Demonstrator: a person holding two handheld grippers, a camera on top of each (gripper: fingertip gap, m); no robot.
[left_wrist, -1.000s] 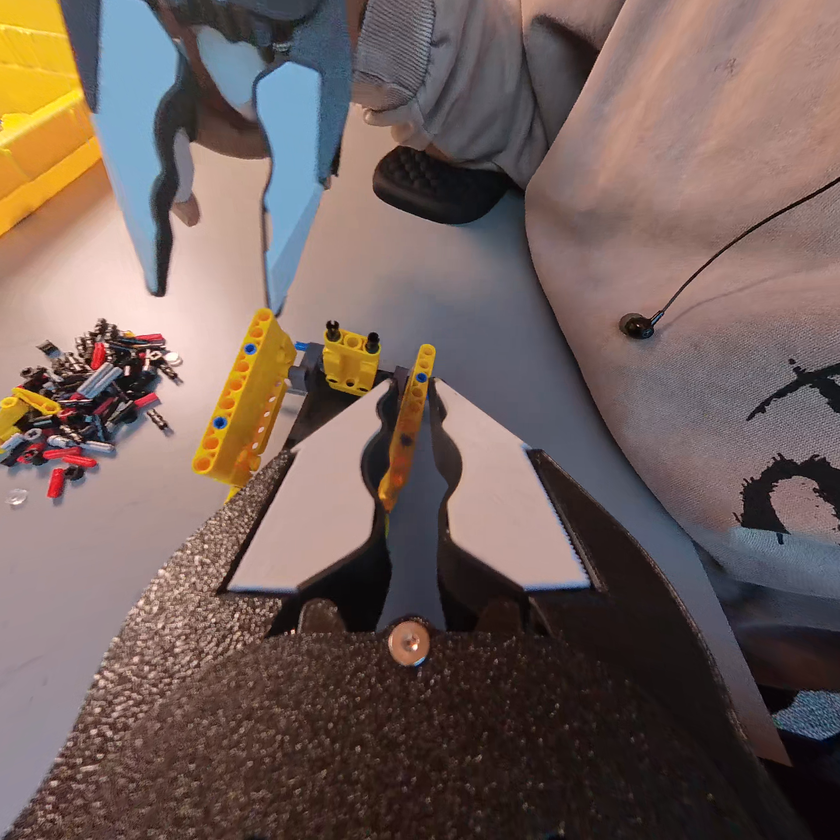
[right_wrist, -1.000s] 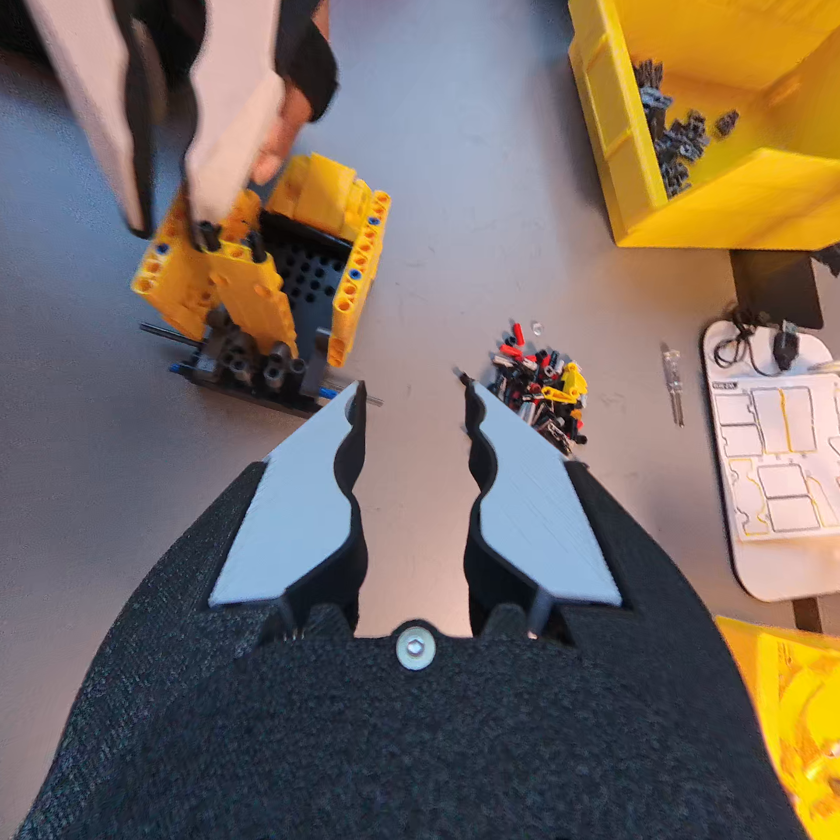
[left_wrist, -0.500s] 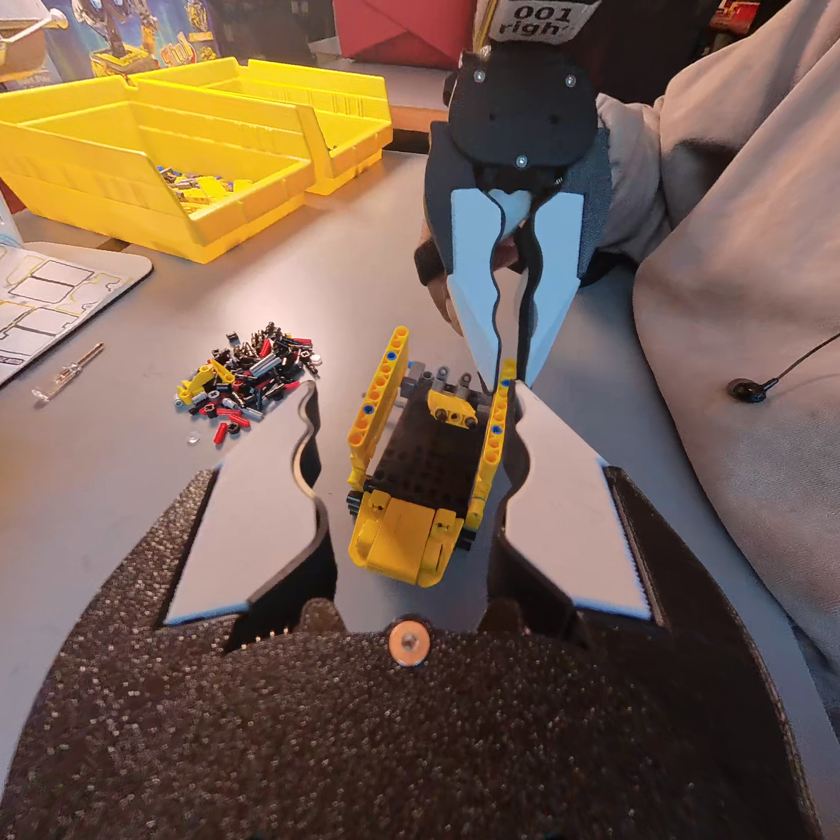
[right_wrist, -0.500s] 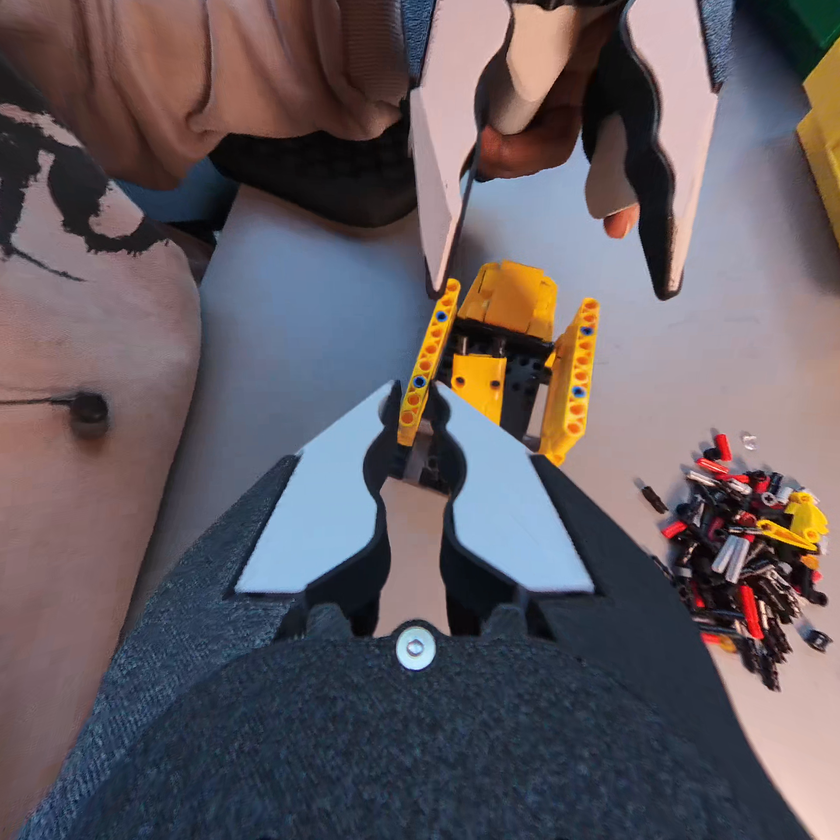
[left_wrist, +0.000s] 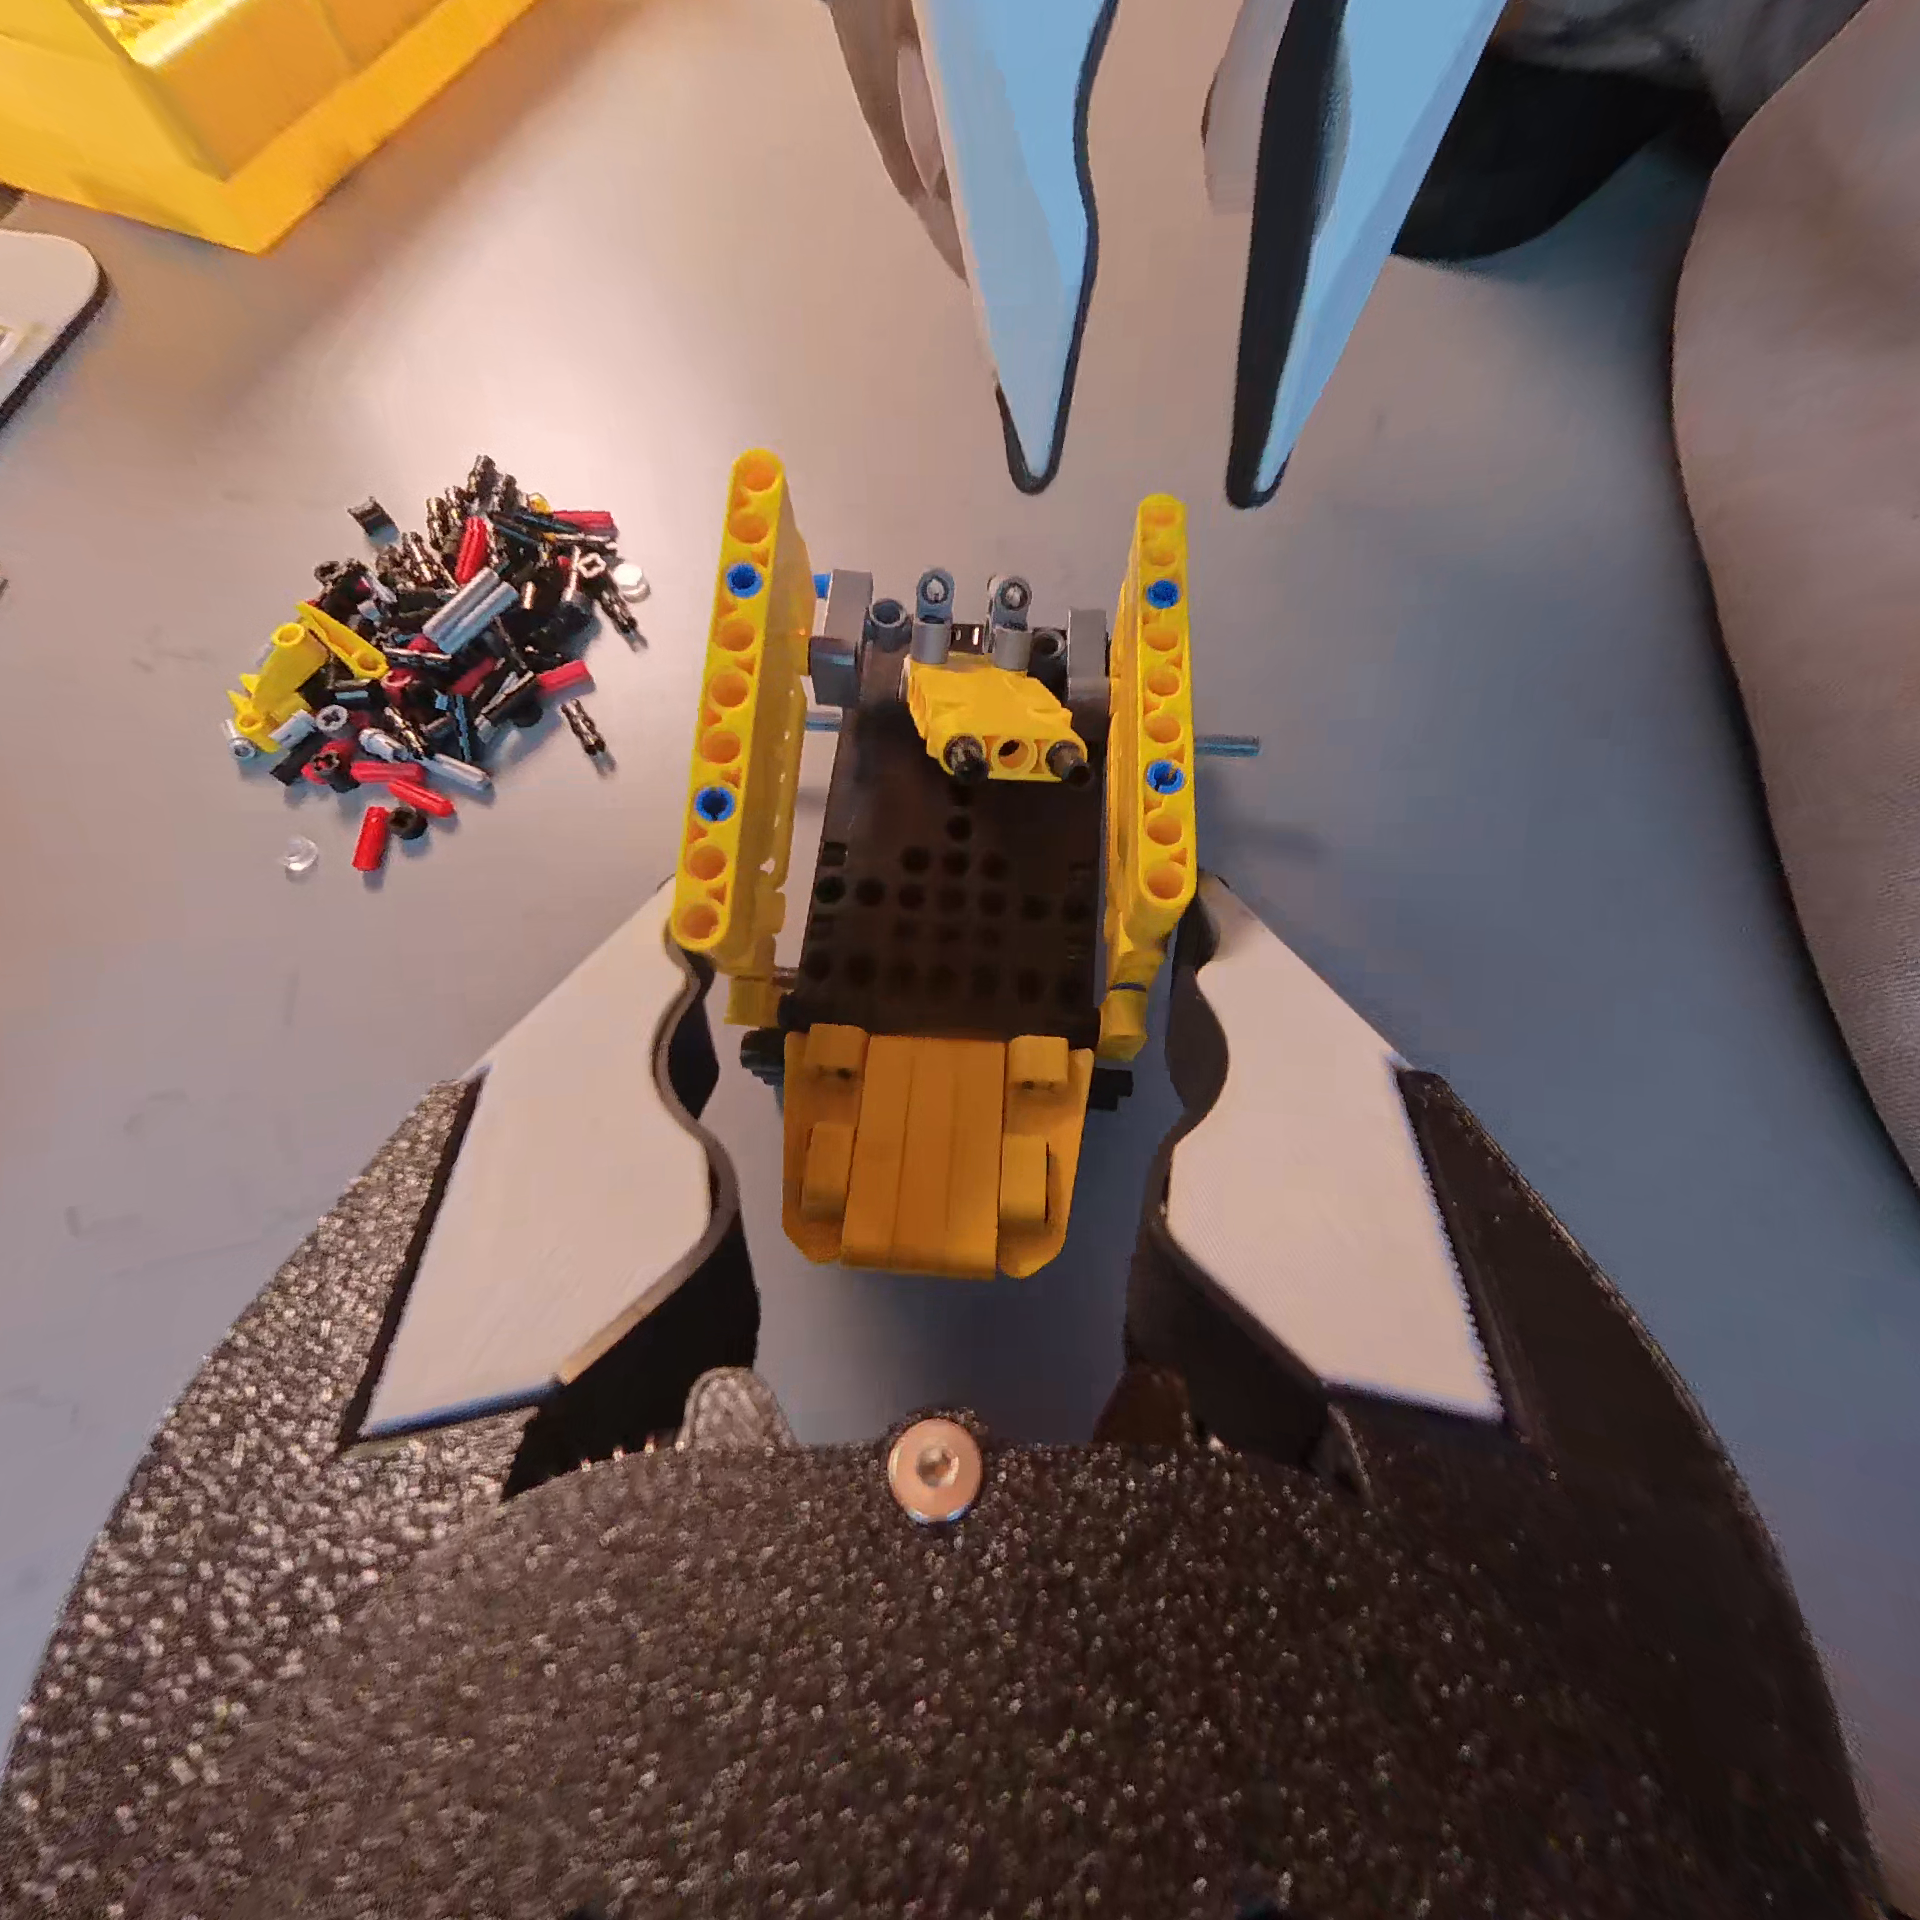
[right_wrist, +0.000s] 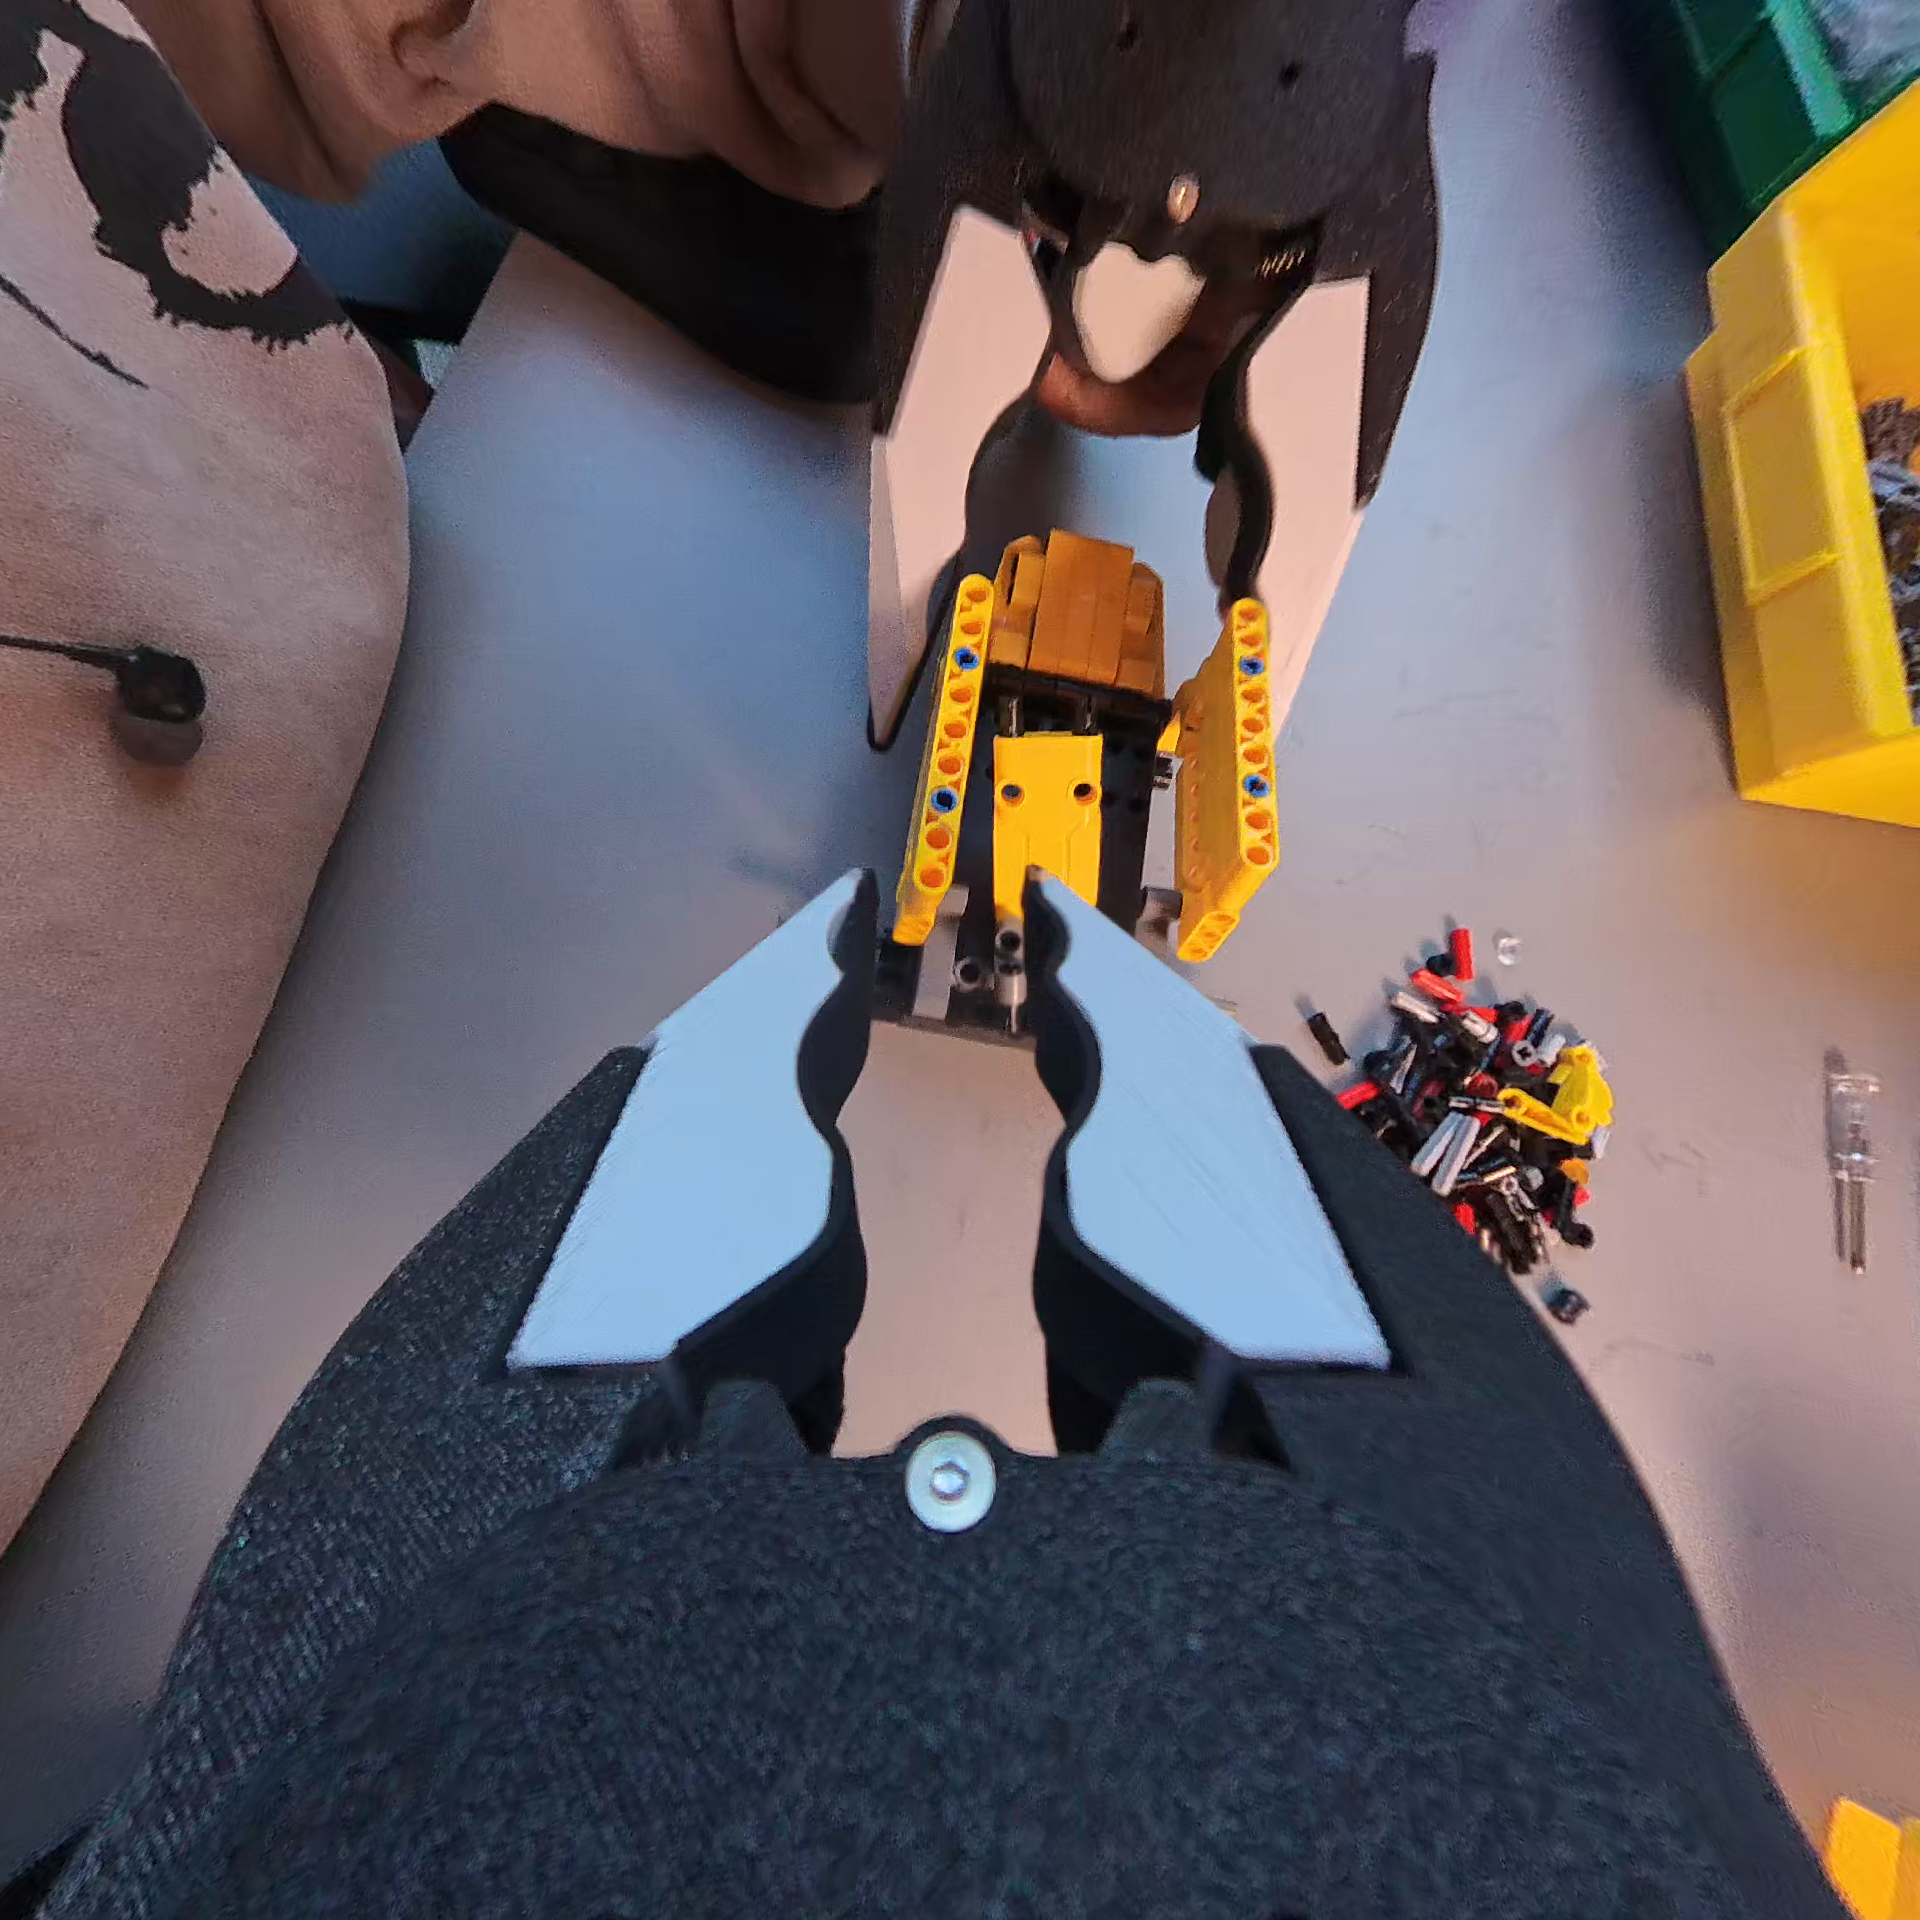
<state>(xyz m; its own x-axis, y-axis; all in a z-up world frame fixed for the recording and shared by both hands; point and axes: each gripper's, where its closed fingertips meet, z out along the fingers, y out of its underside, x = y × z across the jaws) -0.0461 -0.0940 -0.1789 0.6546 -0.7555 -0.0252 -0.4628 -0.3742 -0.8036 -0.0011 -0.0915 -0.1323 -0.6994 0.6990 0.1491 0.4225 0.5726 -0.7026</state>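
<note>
Straddling the brick model (left_wrist: 940, 935) lengthwise, the left gripper (left_wrist: 935, 914) is spread wide; the right gripper (right_wrist: 945, 888) gapes at its far end.

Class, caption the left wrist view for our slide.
Open left tool straddles yellow brick model; right tool hovers beyond.

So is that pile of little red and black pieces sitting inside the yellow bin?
No, the pile of small pieces lies loose on the grey table, apart from the yellow bin.

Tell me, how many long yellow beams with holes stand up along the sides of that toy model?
2. One yellow beam runs along the model's left side, the other beam along its right side, seen from the left tool. Others may be hidden underneath.
</note>
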